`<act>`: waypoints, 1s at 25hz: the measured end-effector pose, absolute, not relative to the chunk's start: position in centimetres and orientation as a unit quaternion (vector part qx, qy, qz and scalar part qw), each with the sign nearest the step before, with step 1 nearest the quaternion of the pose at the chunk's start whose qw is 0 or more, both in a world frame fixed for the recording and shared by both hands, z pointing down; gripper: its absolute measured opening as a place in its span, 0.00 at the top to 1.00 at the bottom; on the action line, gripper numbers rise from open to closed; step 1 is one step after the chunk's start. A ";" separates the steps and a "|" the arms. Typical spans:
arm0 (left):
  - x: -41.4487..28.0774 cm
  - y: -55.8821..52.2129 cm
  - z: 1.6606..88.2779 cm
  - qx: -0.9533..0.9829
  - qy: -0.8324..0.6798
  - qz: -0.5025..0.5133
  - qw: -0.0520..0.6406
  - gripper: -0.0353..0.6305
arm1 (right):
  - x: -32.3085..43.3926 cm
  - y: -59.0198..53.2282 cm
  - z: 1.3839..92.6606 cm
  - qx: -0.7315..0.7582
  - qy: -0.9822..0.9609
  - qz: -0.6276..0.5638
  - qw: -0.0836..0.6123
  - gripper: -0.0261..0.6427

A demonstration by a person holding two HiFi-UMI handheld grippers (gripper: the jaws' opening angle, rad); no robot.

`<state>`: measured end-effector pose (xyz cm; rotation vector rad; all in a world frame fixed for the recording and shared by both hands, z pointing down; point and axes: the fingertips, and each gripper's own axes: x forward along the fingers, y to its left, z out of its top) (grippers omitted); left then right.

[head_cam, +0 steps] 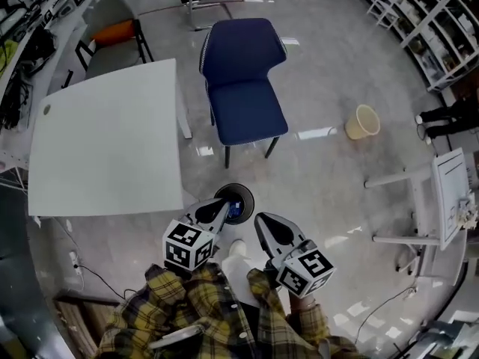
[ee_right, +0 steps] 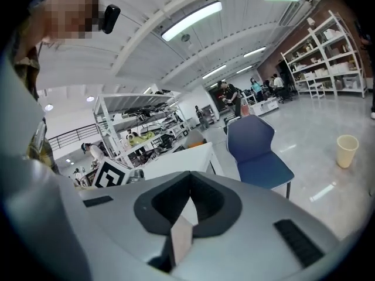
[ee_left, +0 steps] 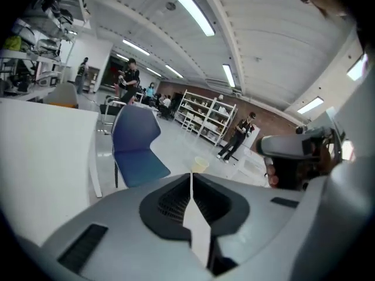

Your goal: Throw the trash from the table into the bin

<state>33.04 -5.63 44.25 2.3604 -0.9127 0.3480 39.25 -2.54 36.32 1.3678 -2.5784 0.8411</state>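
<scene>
Two grippers hang side by side over the grey floor in the head view, just off the near corner of the white table [head_cam: 112, 155] at our left. Our left gripper [head_cam: 224, 203] is closed to a narrow line, its two jaws meeting tip to tip with nothing between them; its own view shows the dark pads pressed together. Our right gripper [head_cam: 261, 220] is the same, jaws together and empty. Seen from above, the left gripper's tip lies over the rim of the black bin [head_cam: 238, 186], a round one standing on the floor near that table corner. Inside the bin we can make out a blue scrap [head_cam: 235, 209], too small to tell what it is. Beyond the bin stands a blue chair [head_cam: 243, 88], just beside the table's right edge. Further right a beige bucket [head_cam: 362, 123] sits alone on the floor, well apart from everything else. Our checked sleeves [head_cam: 187, 313] fill the bottom of the head view, with a white shoe [head_cam: 238, 249] showing between the two grippers
</scene>
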 end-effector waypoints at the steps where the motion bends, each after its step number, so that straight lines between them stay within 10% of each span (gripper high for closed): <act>1: 32.0 -5.6 42.9 0.885 -0.349 0.122 0.282 0.92 | 38.2 -2.9 35.5 0.443 -0.854 0.268 0.051 0.96; 25: 7.7 -7.8 28.9 0.881 -0.439 -0.004 0.179 0.93 | 12.7 -7.4 28.7 0.304 -0.937 0.160 0.067 0.96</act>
